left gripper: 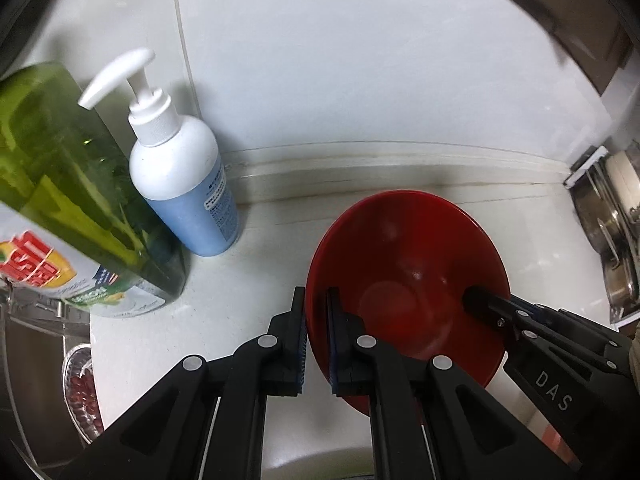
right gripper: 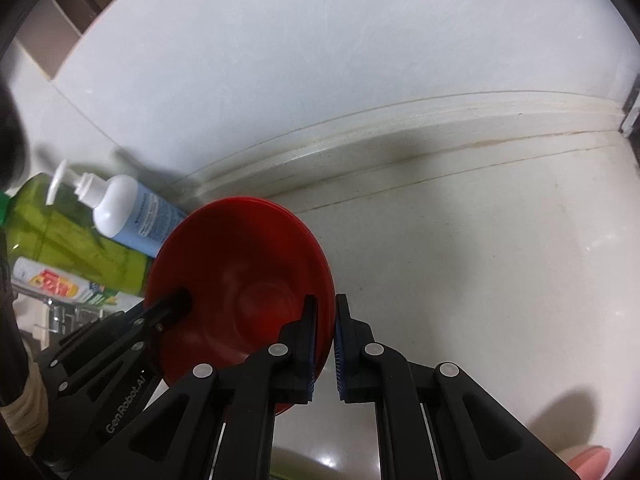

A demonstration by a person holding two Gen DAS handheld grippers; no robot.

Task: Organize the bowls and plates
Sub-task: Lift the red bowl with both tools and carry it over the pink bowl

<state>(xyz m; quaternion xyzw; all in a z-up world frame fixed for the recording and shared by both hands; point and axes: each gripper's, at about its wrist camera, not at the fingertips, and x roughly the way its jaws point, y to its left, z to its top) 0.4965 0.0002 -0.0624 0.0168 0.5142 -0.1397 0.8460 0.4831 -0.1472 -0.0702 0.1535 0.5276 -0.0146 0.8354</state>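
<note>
A red bowl (left gripper: pixel 408 264) is held tilted above the white counter (left gripper: pixel 260 248), near the back wall. My left gripper (left gripper: pixel 317 312) is shut on the bowl's left rim, one finger inside and one outside. My right gripper (right gripper: pixel 326 320) is shut on the bowl's right rim (right gripper: pixel 324 280) in the same way. In the left wrist view the right gripper's fingers (left gripper: pixel 484 304) reach into the bowl from the right. In the right wrist view the left gripper's fingers (right gripper: pixel 172 304) show at the bowl's left side. The bowl (right gripper: pixel 240 280) looks empty.
A white and blue pump bottle (left gripper: pixel 184 184) and a green dish-soap bottle (left gripper: pixel 68 184) stand at the left by the wall. Metal pots on a rack (left gripper: pixel 616 240) are at the right edge. A sink (left gripper: pixel 36 380) with a strainer lies at lower left.
</note>
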